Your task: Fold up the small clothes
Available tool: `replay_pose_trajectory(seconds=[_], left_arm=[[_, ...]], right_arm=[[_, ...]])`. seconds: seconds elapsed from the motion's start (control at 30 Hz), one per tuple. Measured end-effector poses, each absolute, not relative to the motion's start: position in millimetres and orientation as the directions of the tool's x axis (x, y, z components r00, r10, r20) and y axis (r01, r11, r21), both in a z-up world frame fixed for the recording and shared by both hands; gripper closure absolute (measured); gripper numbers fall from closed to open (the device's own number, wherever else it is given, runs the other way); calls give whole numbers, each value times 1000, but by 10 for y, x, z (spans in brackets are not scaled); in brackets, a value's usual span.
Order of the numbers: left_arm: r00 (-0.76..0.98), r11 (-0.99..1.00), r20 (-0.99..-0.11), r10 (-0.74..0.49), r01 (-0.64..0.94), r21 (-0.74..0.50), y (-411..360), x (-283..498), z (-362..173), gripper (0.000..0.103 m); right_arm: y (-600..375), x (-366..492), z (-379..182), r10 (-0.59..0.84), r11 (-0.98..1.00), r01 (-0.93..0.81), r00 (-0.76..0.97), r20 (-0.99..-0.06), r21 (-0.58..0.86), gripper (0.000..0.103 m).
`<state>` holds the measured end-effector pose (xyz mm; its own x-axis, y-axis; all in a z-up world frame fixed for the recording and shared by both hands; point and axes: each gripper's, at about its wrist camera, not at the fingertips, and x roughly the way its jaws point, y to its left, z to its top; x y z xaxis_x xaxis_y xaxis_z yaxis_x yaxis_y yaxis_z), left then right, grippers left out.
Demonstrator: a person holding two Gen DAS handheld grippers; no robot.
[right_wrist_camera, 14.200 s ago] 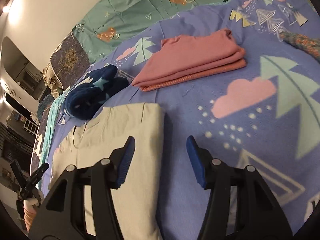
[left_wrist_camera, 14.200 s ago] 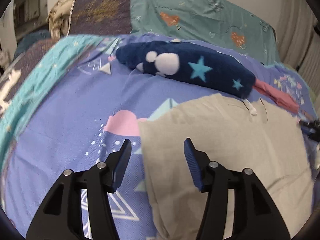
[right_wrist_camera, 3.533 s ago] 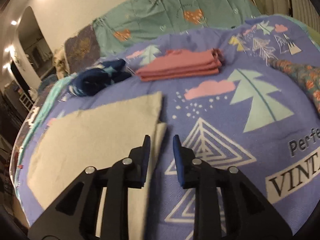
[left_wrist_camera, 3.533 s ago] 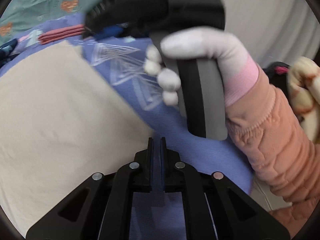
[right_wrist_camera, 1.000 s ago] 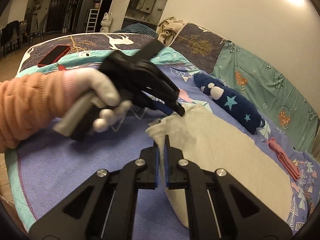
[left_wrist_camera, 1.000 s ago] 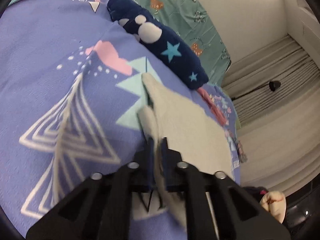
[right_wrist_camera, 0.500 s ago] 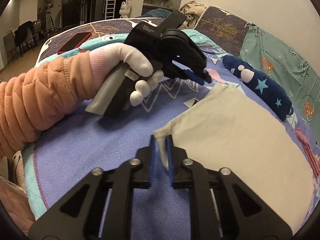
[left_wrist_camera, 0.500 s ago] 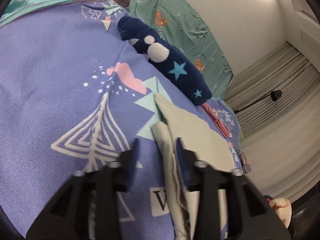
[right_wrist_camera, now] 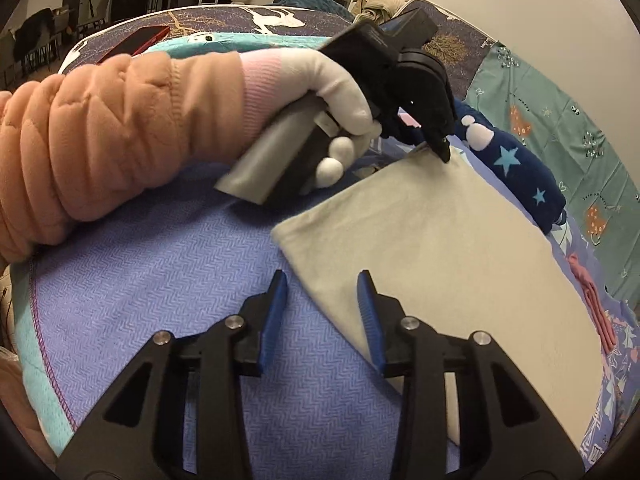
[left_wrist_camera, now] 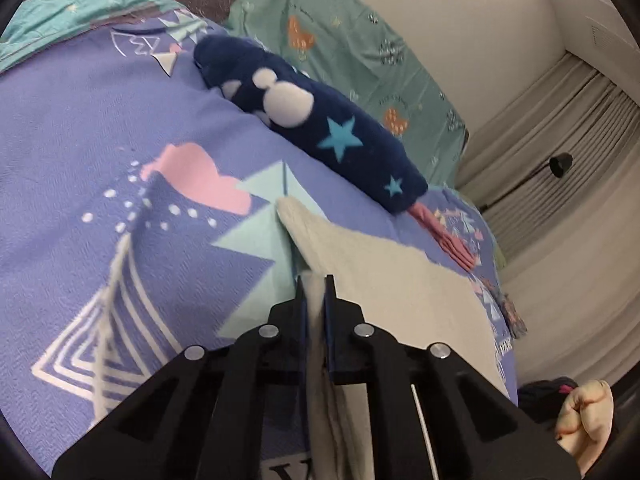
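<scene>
The folded cloth point(right_wrist_camera: 440, 248) lies on the bed point(right_wrist_camera: 160, 280) at frame centre — a plush roll point(right_wrist_camera: 516, 168) behind it, folded garments point(right_wrist_camera: 596, 300) far right.

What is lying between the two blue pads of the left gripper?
In the left wrist view, the left gripper is shut on a fold of the beige cloth; only that fabric lies between its pads.

Left gripper point(left_wrist_camera: 314, 294) clamped on edge of beige cloth point(right_wrist_camera: 460, 248), tilted downward, gripped by white-gloved left hand point(right_wrist_camera: 340, 96) with quilted orange sleeve point(right_wrist_camera: 100, 140) behind. Right gripper point(right_wrist_camera: 322, 300) angled downward, jaws opening, cloth edge seen between them, pads not pressing.
</scene>
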<state>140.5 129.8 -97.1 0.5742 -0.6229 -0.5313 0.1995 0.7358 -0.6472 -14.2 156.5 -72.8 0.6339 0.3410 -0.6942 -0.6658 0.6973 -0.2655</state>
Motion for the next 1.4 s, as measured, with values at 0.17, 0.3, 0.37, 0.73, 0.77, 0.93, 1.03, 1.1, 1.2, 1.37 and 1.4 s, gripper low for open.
replay_pose_trajectory(seconds=[0.17, 0.3, 0.37, 0.73, 0.77, 0.93, 1.03, 1.1, 1.2, 1.37, 1.4], left_arm=[[638, 708, -497, -588, 109, -698, 1612, 1340, -1022, 96], [577, 663, -467, -670, 182, -726, 1611, 1264, -1028, 49], [546, 673, -481, -685, 223, -705, 1508, 1232, -1070, 47], [548, 633, -431, -717, 256, -730, 1503, 1183, -1129, 41], [548, 626, -422, -722, 258, -736, 1511, 1177, -1133, 40], [546, 600, -393, -740, 270, -753, 1525, 1161, -1141, 40], [545, 583, -376, -750, 275, -764, 1543, 1152, -1154, 40], [544, 570, -364, -756, 275, -774, 1560, 1152, -1166, 40], [542, 559, -353, -763, 277, -781, 1579, 1151, -1181, 40], [540, 543, -337, -771, 283, -790, 1608, 1151, -1202, 40], [539, 538, -332, -774, 283, -794, 1618, 1151, -1207, 40]], right_arm=[[1507, -94, -727, 345, 714, -658, 627, -698, -239, 61], [1530, -94, -731, 324, 720, -644, 641, -696, -257, 58], [1546, -87, -734, 311, 725, -634, 649, -694, -268, 57], [1590, -60, -758, 279, 732, -613, 668, -690, -297, 52], [1584, -64, -753, 276, 734, -609, 671, -688, -301, 51], [1491, -84, -726, 298, 736, -622, 652, -697, -267, 50], [1522, -140, -732, 281, 723, -618, 671, -686, -308, 50], [1603, -186, -761, 255, 702, -608, 701, -666, -371, 50], [1743, -197, -806, 219, 672, -586, 741, -635, -452, 50], [1997, -89, -878, 125, 659, -507, 802, -584, -555, 50], [2034, -81, -889, 112, 656, -492, 813, -572, -572, 50]])
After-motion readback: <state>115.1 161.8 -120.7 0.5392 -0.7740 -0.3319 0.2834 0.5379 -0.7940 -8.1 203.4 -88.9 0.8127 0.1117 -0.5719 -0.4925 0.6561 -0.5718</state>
